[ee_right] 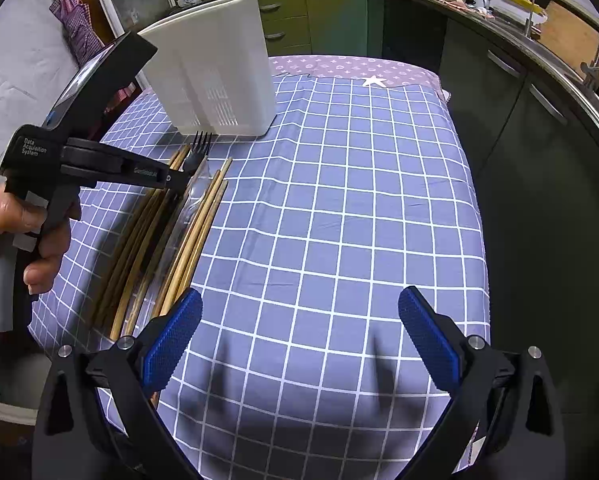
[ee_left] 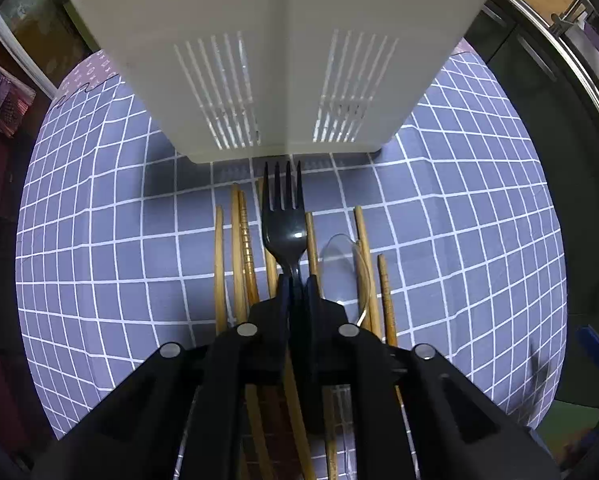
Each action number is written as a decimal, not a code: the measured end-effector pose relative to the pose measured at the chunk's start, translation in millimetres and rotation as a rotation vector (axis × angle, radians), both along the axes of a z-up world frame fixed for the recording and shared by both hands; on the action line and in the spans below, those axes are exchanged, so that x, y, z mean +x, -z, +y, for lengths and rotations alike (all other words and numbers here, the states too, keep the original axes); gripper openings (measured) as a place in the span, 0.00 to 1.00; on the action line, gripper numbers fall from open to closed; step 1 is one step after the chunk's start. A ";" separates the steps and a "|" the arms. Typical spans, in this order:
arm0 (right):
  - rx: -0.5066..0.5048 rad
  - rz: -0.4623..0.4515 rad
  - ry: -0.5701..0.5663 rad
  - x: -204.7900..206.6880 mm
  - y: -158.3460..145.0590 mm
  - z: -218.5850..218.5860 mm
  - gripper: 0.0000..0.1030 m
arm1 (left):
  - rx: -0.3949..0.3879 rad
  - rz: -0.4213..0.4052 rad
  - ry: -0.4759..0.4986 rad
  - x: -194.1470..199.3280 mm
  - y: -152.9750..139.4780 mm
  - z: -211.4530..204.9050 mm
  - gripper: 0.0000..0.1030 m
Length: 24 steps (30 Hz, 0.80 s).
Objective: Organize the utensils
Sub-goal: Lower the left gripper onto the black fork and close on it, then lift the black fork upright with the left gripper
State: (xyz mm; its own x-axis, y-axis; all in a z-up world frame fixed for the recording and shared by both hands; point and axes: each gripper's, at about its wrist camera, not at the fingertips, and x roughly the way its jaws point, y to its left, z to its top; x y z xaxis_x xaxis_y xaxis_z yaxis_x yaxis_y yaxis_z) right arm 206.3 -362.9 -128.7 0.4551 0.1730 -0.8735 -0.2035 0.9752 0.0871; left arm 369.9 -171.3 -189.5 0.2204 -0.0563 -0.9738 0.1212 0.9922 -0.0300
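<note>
Two grippers: one in each of the person's hands, both over a table under a blue checked tablecloth (ee_right: 339,208).
Left gripper (ee_left: 295,280): jaws pressed together on the neck of a black plastic fork (ee_left: 283,216), just below its head; gripper points steeply down.
Fork position: tines aim at the foot of the white utensil holder (ee_left: 275,60) and stop just short of its bottom edge; the fork is above the wooden chopsticks, and whether it touches them cannot be told.
Left hand (ee_right: 15,236): seen in the right wrist view, wrapped around the gripper's handle at the left edge.
Right gripper (ee_right: 299,344): jaws spread wide, blue textured pads (ee_right: 173,344) well apart, nothing between them; it hangs over bare cloth near the front of the table.
Chopsticks (ee_left: 239,248): several wooden ones lie side by side on the cloth, roughly parallel, their tips toward the holder; exact count cannot be told.
Clear spoon (ee_left: 345,256): transparent plastic, lies among the chopsticks just beside the fork's right side.
Utensil holder: stands upright on the far left part of the table, slotted vents low on its walls, a divider rib down the middle of the facing side; contents not visible.
Surroundings: green kitchen cabinets (ee_right: 315,16) behind the table and a counter with small items above them.
</note>
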 end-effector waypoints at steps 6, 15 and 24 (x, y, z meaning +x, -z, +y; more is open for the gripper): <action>-0.001 0.007 -0.002 -0.8 1.7 0.2 0.94 | 0.018 0.015 0.012 3.3 9.1 -6.4 0.10; -0.004 0.018 -0.004 -0.2 3.1 2.0 0.94 | -0.025 -0.013 0.020 3.2 5.1 0.8 0.09; -0.023 0.067 0.013 13.9 3.8 8.5 0.94 | -0.133 -0.140 0.025 -25.6 -33.3 21.0 0.08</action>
State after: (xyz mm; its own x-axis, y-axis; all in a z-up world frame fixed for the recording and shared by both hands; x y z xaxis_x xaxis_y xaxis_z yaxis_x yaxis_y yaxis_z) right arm 220.2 -354.5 -132.5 0.3974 0.1476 -0.9057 -0.1856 0.9795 0.0782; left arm 344.3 -150.3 -156.2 0.3505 -0.1898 -0.9171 0.1577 0.9772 -0.1420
